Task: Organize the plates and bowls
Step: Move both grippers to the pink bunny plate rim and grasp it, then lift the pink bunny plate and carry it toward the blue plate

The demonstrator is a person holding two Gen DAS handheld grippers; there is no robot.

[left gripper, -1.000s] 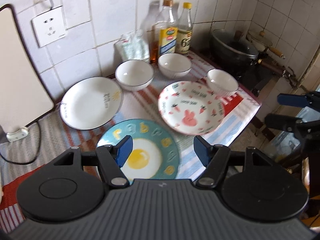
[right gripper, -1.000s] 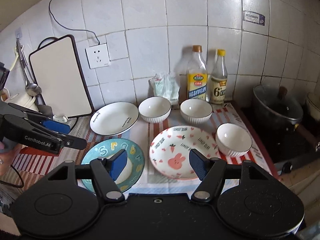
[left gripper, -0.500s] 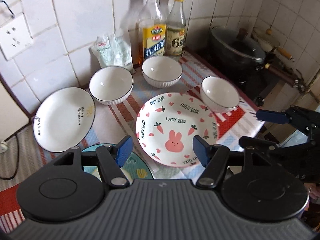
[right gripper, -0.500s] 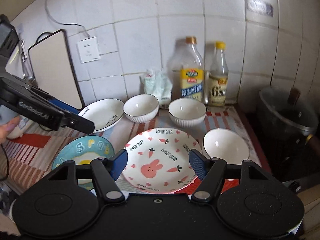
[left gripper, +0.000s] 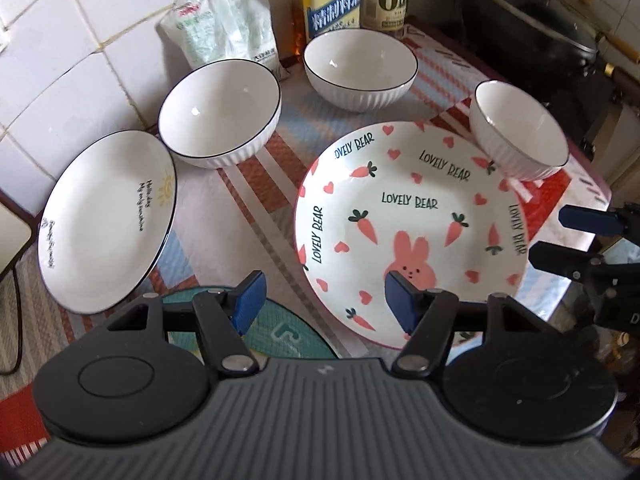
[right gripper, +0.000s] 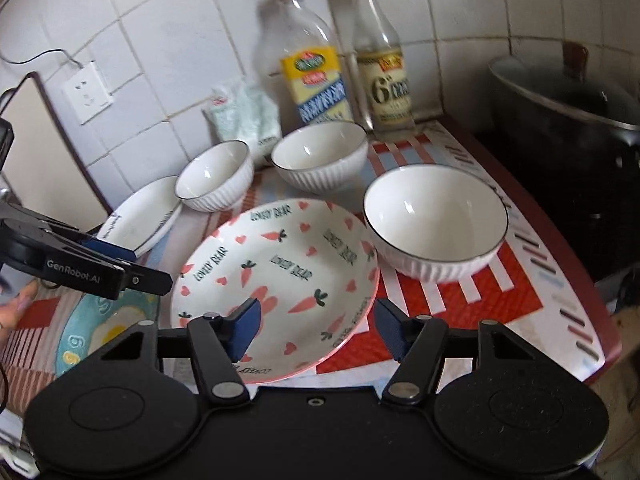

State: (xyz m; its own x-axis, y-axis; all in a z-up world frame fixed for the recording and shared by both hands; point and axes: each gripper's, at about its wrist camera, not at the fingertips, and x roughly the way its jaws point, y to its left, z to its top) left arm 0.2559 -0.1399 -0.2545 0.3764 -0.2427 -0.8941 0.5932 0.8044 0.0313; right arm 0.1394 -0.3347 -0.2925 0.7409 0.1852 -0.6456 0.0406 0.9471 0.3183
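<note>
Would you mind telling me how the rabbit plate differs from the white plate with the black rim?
The rabbit plate is covered in pink hearts, carrots and "LOVELY BEAR" lettering; the white plate is plain apart from a small sun and a few lines of script. The rabbit plate has a pink rim, the white plate a black one. The rabbit plate lies next to the rightmost bowl, the white plate by the wall. Both are round, empty and on the striped cloth.

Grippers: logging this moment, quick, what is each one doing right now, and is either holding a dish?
Left gripper: open, holding nothing, above the bunny plate.
Right gripper: open, jaws just closing a little, nothing gripped.
</note>
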